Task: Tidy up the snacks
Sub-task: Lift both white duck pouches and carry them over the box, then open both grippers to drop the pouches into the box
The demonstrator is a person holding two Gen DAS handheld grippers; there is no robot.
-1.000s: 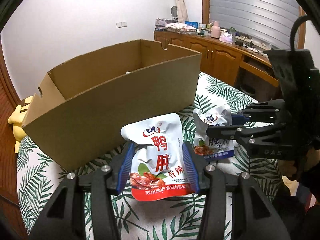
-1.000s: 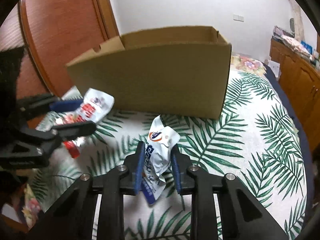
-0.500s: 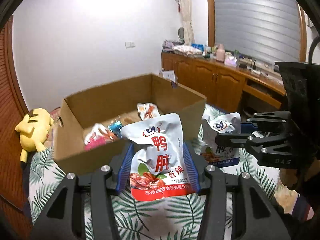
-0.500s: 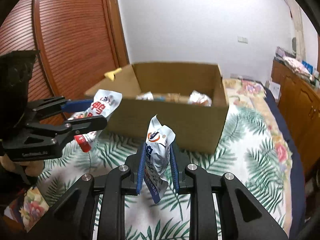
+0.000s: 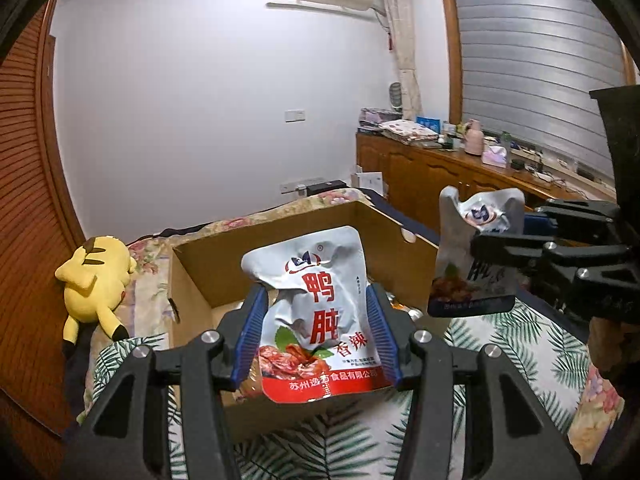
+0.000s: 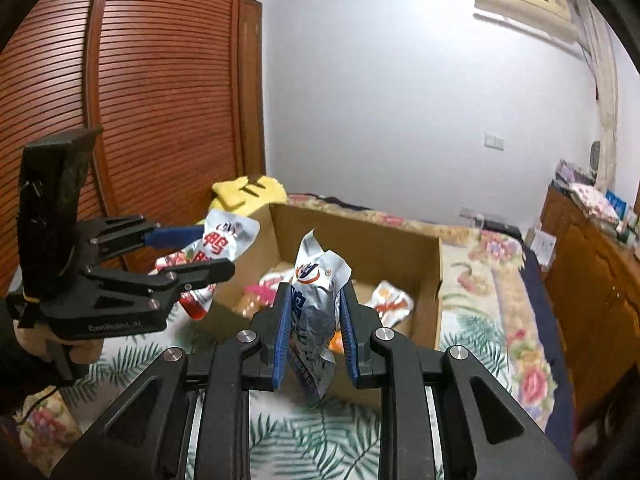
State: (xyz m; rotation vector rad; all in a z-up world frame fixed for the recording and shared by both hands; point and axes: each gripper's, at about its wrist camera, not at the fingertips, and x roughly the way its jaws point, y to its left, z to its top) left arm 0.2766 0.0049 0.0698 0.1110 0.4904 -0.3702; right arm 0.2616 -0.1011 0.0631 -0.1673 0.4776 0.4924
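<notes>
Both grippers are matte black with blue ribbed pads (image 5: 251, 336) and silver screws; the left gripper (image 6: 192, 252) carries faint white lettering, bare fingers beneath.

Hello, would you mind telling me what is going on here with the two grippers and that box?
A person is sorting snack packets into an open cardboard box on a leaf-print bedspread. The left gripper is shut on a red-and-white packet, and the right gripper is shut on a blue-and-white packet. Both packets are held above the box, not yet released. Several snacks already lie inside.
</notes>
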